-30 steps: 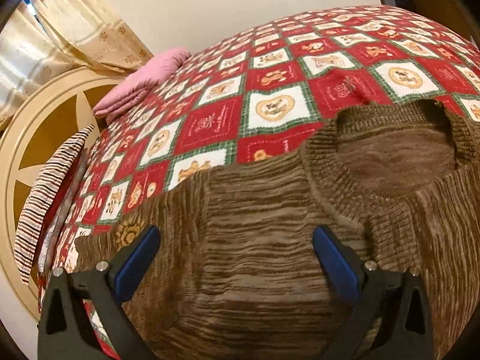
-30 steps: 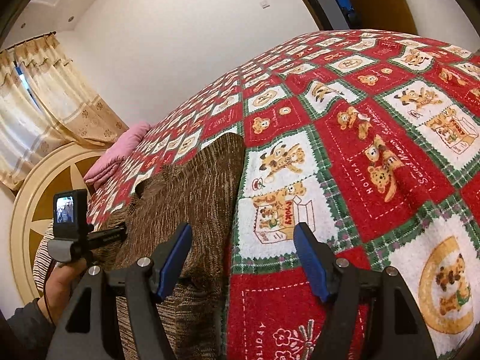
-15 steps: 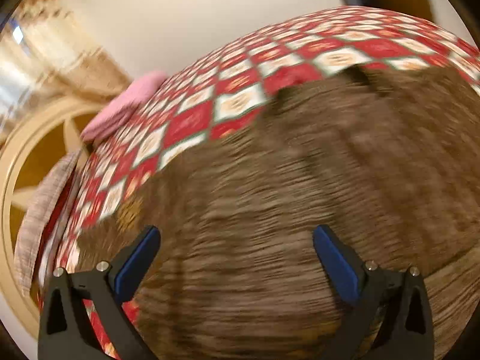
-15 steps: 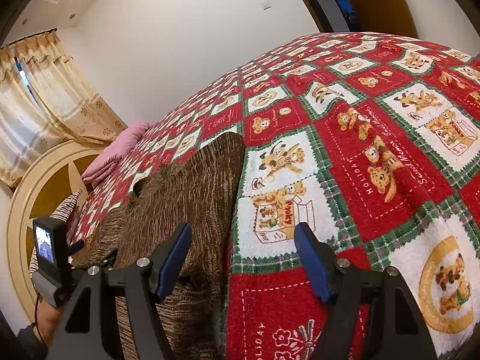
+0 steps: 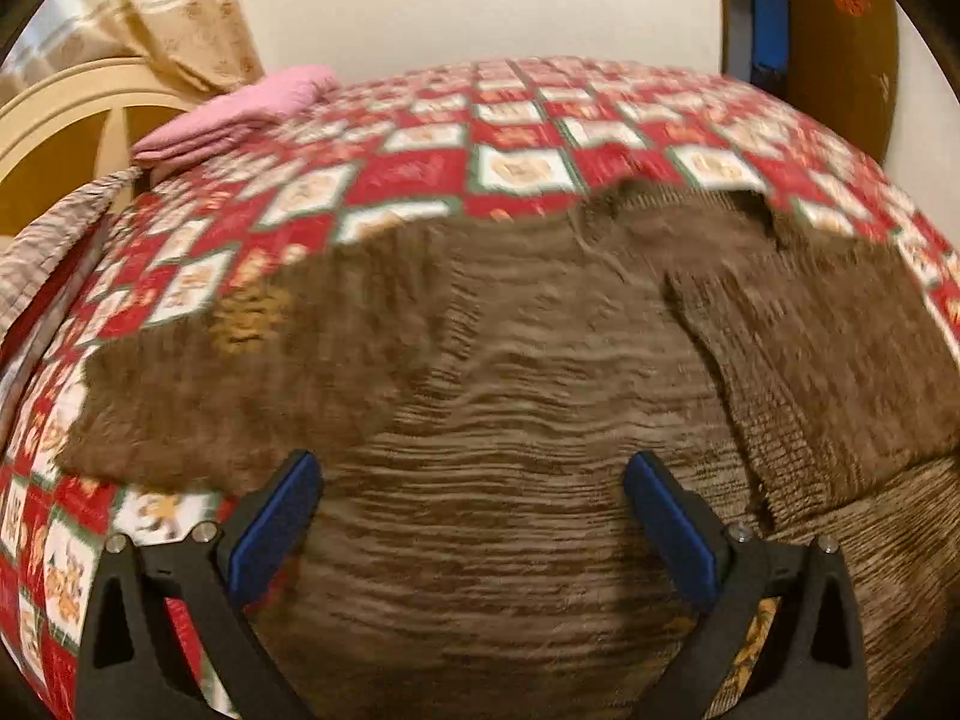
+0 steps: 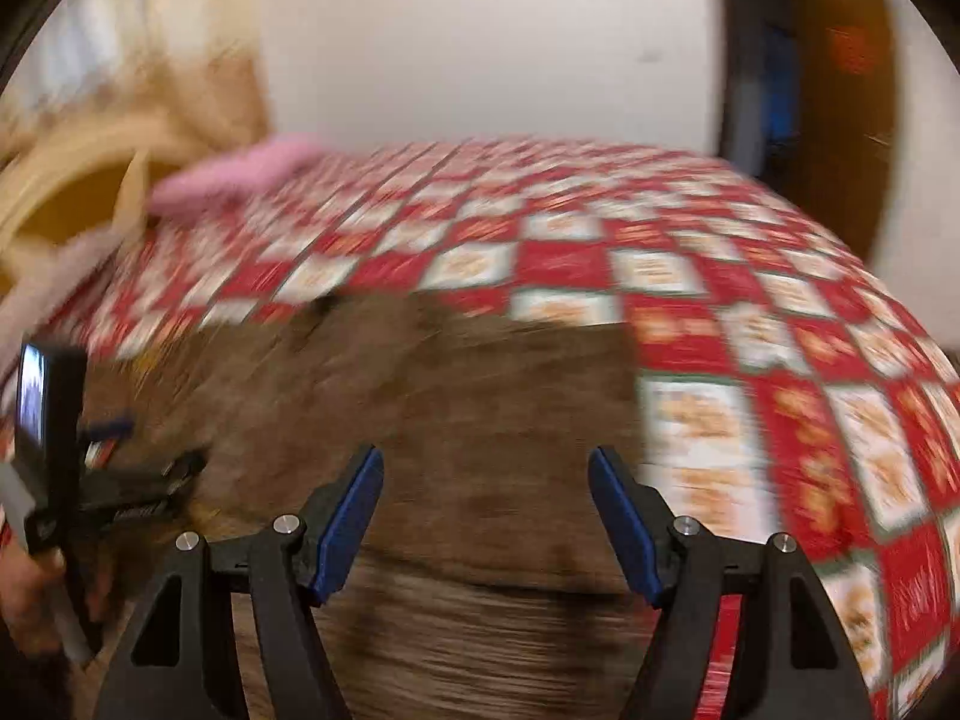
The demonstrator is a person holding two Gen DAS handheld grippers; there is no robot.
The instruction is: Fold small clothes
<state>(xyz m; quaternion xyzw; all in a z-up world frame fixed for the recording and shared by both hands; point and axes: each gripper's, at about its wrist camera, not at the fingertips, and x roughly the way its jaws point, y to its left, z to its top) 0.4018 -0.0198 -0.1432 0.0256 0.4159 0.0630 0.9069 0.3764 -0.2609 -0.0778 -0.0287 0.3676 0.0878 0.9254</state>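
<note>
A brown knitted sweater (image 5: 540,396) lies flat on the red-and-white patchwork bedspread (image 5: 420,168), collar toward the far side. Its right sleeve (image 5: 828,348) is folded in over the body; the left sleeve (image 5: 228,396) spreads out to the left. My left gripper (image 5: 471,492) hovers open above the sweater's lower body, nothing between its blue pads. In the blurred right wrist view the sweater (image 6: 456,420) fills the middle, and my right gripper (image 6: 486,492) stands open above it, empty. The other hand-held gripper with its camera (image 6: 54,450) shows at the left edge there.
A folded pink cloth (image 5: 240,114) lies at the bed's far left corner, next to a striped fabric (image 5: 54,252) and a cream round headboard (image 5: 72,108). Curtains hang behind. A dark doorway (image 5: 804,48) stands at the far right.
Both views have swung right and rolled. The left gripper drew back to the sweater's lower body, so both sleeves show. The right gripper moved from the bedspread beside the sweater to over it.
</note>
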